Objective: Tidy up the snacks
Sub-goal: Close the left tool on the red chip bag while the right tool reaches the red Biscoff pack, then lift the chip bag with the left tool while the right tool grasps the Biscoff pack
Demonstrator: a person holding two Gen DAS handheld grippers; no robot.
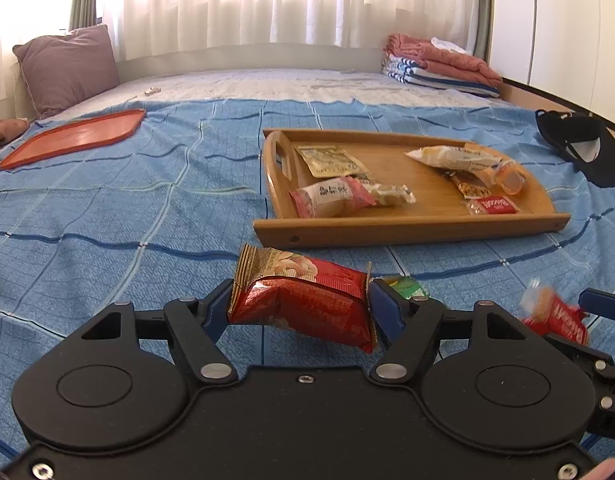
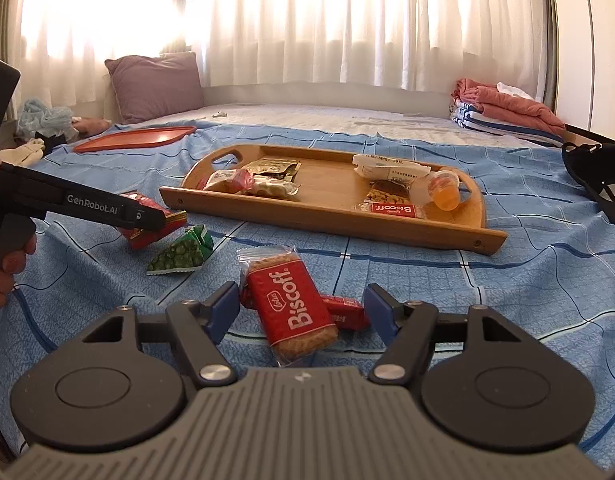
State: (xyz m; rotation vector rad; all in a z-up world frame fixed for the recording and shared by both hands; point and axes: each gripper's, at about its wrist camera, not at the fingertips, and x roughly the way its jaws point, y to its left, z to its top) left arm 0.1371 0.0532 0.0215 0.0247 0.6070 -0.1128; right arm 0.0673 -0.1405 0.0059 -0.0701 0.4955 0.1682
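My left gripper is shut on a red snack packet and holds it just above the blue bedspread, in front of the wooden tray. The tray holds several snacks. My right gripper is open, its blue fingers on either side of a red Biscoff packet lying on the bed; a small red packet lies beside it. A green packet lies to the left. In the right wrist view the left gripper shows with the red packet.
A red tray lid lies far left on the bed. A purple pillow leans at the back left, folded blankets at the back right. A black cap lies to the tray's right.
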